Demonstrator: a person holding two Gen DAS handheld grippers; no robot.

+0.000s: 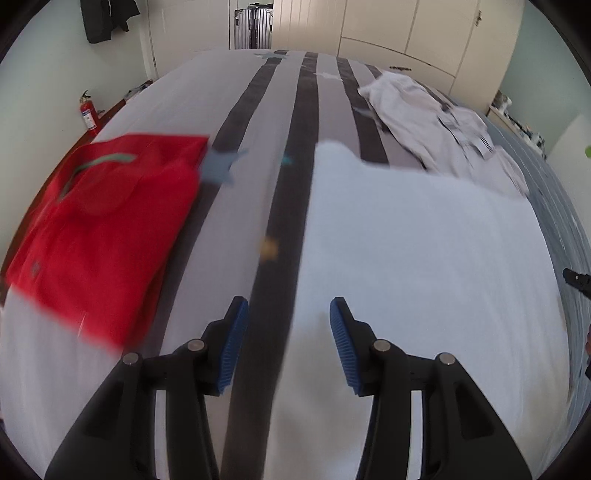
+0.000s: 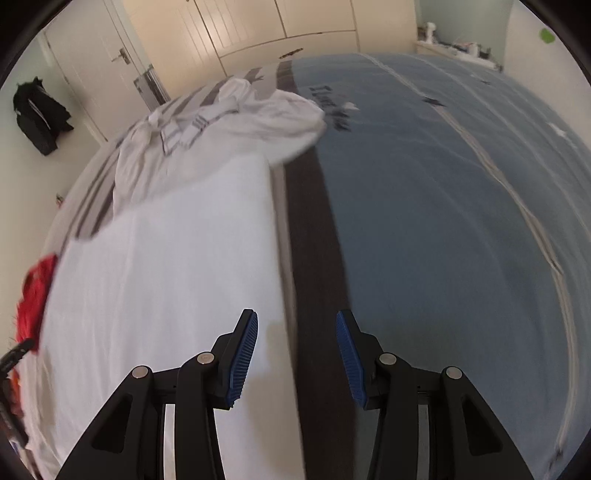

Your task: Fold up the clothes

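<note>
A white garment (image 1: 424, 266) lies spread flat on the striped bed cover (image 1: 236, 110). My left gripper (image 1: 288, 306) hovers over its left edge, jaws open, pads touching nothing; a dark stripe and the cloth's edge show in the gap. My right gripper (image 2: 296, 317) stands open above the same white garment's (image 2: 159, 273) right edge, nothing pinched. A folded red shirt (image 1: 107, 229) rests to the left, also seen as a red shirt (image 2: 35, 295) sliver. A crumpled pale garment (image 1: 436, 125) lies behind the white one, shown as a crumpled heap (image 2: 236, 125) in the right wrist view.
The bed's right half has a blue cover (image 2: 424, 206). A red fire extinguisher (image 1: 88, 114) stands by the left wall. Cream wardrobe doors (image 1: 406, 33) and a suitcase (image 1: 253, 27) are beyond the bed. Dark clothing (image 2: 38, 114) hangs on the wall.
</note>
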